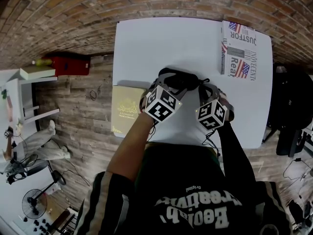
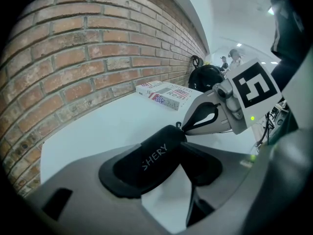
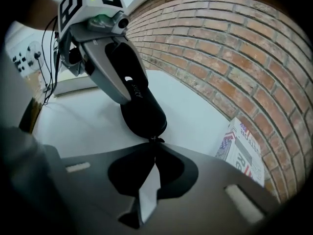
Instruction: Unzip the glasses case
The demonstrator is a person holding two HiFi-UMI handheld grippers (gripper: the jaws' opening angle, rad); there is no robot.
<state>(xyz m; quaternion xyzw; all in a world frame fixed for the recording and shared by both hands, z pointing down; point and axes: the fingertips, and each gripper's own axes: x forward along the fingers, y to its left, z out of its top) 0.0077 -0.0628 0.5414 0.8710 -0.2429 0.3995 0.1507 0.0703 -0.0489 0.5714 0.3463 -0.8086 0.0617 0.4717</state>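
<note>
Left claw point(image 2: 178, 153) clamping glasses case point(image 2: 146, 163), right claw point(image 3: 155, 147) pinched on zipper pull point(image 3: 155, 140)

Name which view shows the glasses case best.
Left gripper view: the glasses case lies large between its jaws, lettering visible. The right gripper view shows its rounded end and zipper pull at the shut jaws; the head view shows a dark, partly covered patch.

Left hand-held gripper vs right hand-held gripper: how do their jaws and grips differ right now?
Left hand-held gripper has jaws wide, clamped across the black glasses case; right hand-held gripper has jaws pinched together. Left holds the case's body; right holds only the small zipper pull at its end. Shared: both grip the same case.
</note>
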